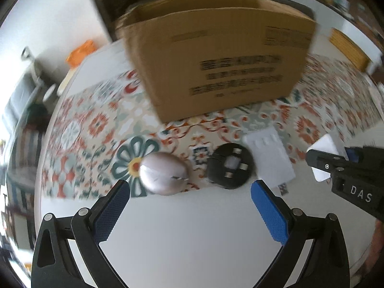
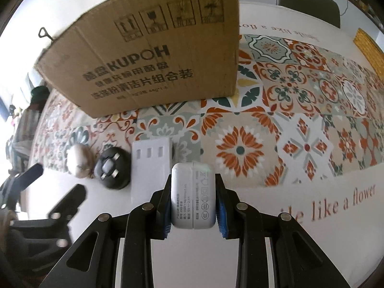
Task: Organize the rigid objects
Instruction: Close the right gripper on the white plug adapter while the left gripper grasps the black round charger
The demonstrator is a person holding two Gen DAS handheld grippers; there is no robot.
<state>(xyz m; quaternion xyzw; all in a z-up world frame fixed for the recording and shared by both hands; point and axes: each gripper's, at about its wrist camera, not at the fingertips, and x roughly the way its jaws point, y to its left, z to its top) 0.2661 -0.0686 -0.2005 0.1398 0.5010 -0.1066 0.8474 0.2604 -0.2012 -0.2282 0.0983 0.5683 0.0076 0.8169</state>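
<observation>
My right gripper [image 2: 193, 199] is shut on a white power adapter [image 2: 192, 194] and holds it just in front of a white power strip [image 2: 150, 160]. In the left wrist view that gripper [image 1: 336, 165] shows at the right edge with the adapter [image 1: 328, 146]. My left gripper [image 1: 190, 192] is open and empty, just short of a silver-pink computer mouse [image 1: 163, 174] and a black round plug adapter [image 1: 230, 169]. The power strip [image 1: 268, 158] lies to their right. A cardboard box [image 1: 216, 55] stands behind them on the patterned runner.
The white round table [image 1: 187, 240] carries a floral patterned runner [image 2: 300, 120]. The box [image 2: 148, 55] fills the back left. A dark chair [image 2: 307, 2] stands beyond the table. An orange object [image 1: 81, 52] sits at the far left edge.
</observation>
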